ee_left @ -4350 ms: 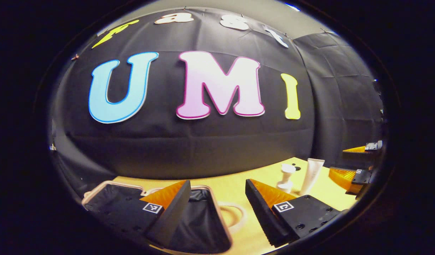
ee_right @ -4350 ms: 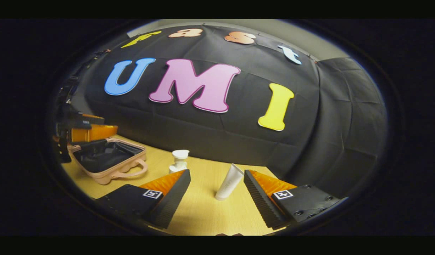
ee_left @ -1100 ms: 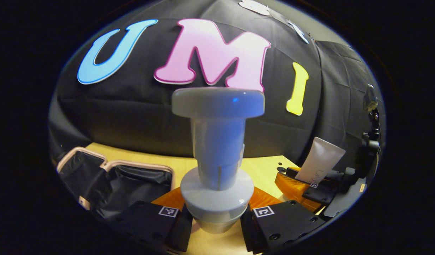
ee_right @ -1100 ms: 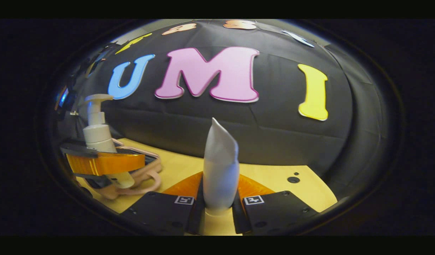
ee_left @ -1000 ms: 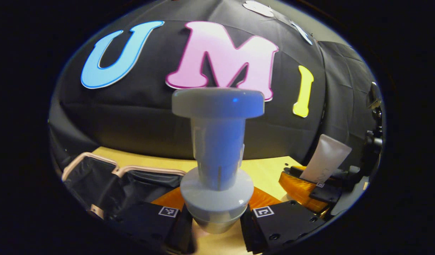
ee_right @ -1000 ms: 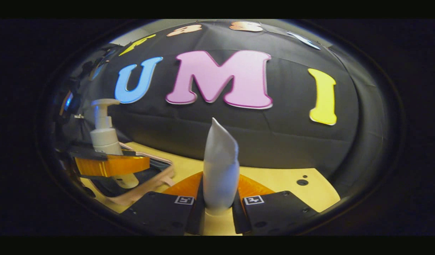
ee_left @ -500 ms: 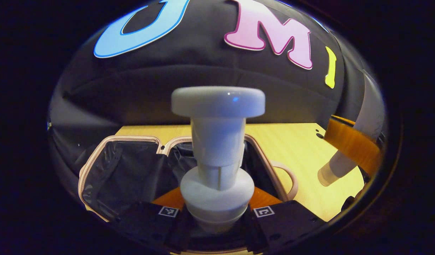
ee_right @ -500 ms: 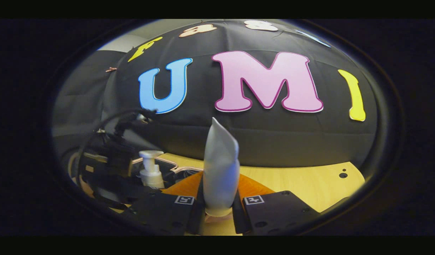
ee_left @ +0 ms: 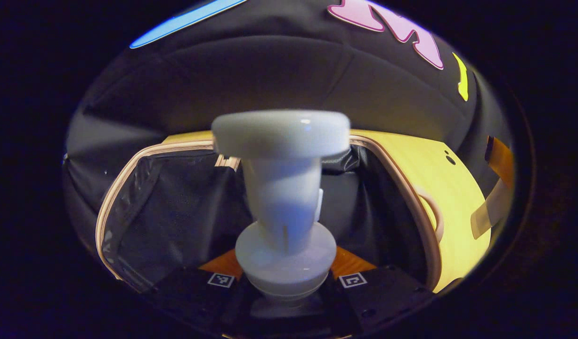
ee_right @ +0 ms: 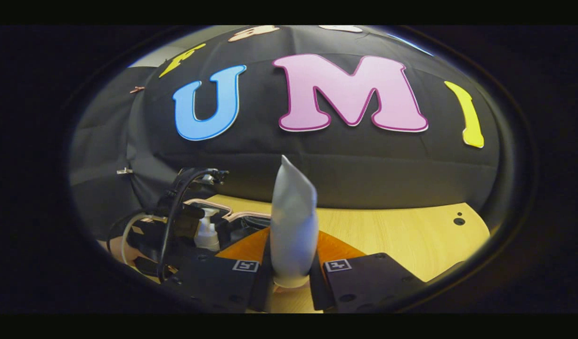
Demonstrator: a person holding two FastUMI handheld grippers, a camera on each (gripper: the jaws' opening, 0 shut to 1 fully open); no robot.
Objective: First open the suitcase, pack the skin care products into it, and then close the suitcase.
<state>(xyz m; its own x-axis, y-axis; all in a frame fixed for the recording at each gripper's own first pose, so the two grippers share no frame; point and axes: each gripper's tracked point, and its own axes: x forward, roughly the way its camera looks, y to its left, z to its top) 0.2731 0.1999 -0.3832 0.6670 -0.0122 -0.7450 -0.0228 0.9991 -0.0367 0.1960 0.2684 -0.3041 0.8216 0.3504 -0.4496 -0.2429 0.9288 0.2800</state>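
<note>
In the left gripper view my left gripper is shut on a white pump bottle, holding it just over the open pink suitcase with its black lining. In the right gripper view my right gripper is shut on a white tube, standing upright between the fingers above the wooden table. The right gripper view has the left gripper's body and cables at the left, with the pump bottle low over the suitcase rim. The tube and the right gripper's finger appear at the right edge of the left gripper view.
The suitcase has a pink carry handle on its right side, facing the bare table. Two small dark holes mark the table's far right. The black cloth wall stands close behind the table.
My left gripper has tilted down and carried the pump bottle lower over the open suitcase. My right gripper has moved slightly, still holding the tube upright.
</note>
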